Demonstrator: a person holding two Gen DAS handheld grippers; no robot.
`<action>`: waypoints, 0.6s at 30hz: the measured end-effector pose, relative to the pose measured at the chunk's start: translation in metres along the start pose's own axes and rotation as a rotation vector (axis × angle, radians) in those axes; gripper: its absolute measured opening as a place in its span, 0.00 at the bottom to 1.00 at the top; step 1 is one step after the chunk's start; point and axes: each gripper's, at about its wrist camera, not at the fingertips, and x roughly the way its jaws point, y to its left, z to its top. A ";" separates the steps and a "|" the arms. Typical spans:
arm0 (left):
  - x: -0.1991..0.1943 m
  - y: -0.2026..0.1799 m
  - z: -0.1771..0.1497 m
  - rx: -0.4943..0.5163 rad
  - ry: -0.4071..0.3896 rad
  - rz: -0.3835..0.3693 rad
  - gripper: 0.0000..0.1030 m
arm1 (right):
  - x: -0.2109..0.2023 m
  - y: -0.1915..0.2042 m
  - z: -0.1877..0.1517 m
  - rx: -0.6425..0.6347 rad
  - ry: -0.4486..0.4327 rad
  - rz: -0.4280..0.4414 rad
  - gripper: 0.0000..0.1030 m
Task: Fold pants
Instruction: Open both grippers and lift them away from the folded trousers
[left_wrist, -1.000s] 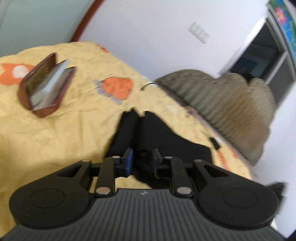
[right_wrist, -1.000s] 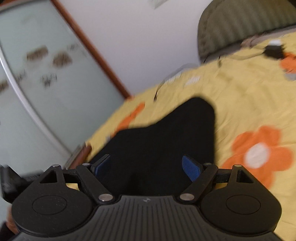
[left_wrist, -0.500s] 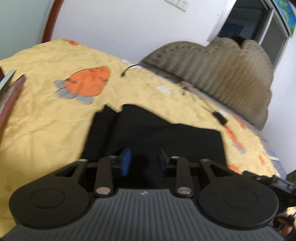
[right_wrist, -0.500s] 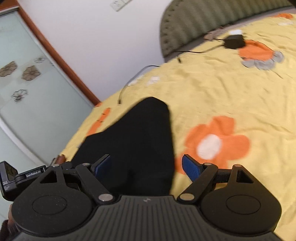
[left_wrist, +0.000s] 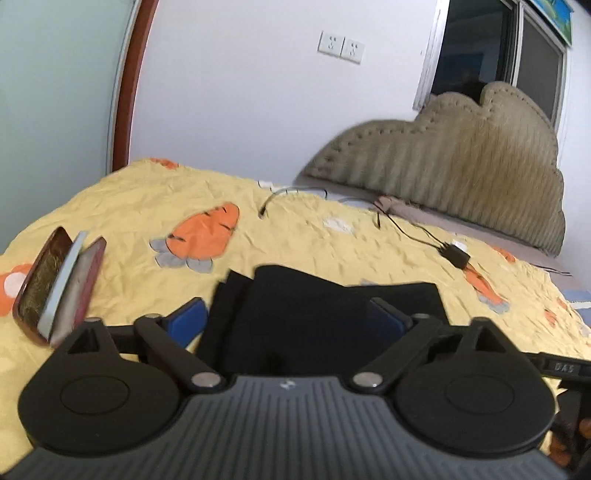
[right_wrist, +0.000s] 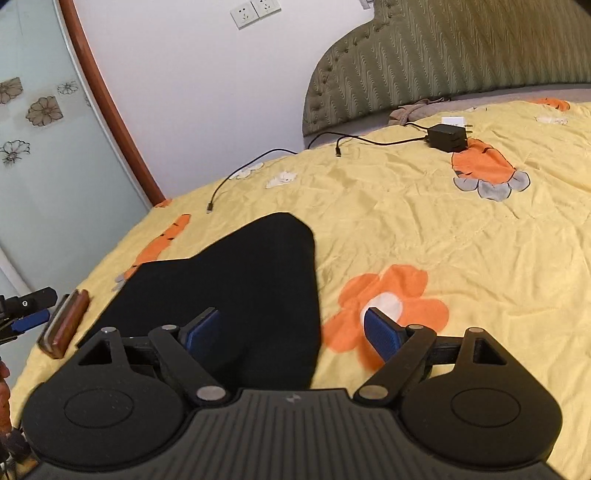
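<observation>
Both tongs stood spread with nothing pinched. We found the left gripper (left_wrist: 284, 317) with jaws that had just been opening, wide above the pants (left_wrist: 317, 314), its blue pads clear of the cloth. We found the right gripper (right_wrist: 291, 328) likewise spread, one pad over the pants (right_wrist: 236, 288), the other over an orange flower print on the sheet (right_wrist: 443, 229). We noted the pants lying folded and flat on the yellow sheet (left_wrist: 129, 218); their near edge was hidden behind both gripper bodies, and dark cloth and blur left the fold lines hard to trace. We recorded an open case (left_wrist: 55, 291) to the left, a charger (right_wrist: 447, 137) with its cable near the headboard (right_wrist: 443, 51), and part of the left gripper, cut off at the right view's left edge.
</observation>
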 end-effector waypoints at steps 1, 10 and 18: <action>-0.003 -0.007 0.001 0.001 0.021 0.002 1.00 | -0.004 0.002 -0.001 0.013 0.007 0.007 0.83; -0.014 -0.052 -0.016 0.052 0.131 0.034 1.00 | -0.043 0.020 -0.010 -0.044 0.013 -0.052 0.83; -0.006 -0.040 -0.018 0.037 0.203 0.191 1.00 | -0.053 0.020 0.001 -0.028 -0.017 -0.090 0.84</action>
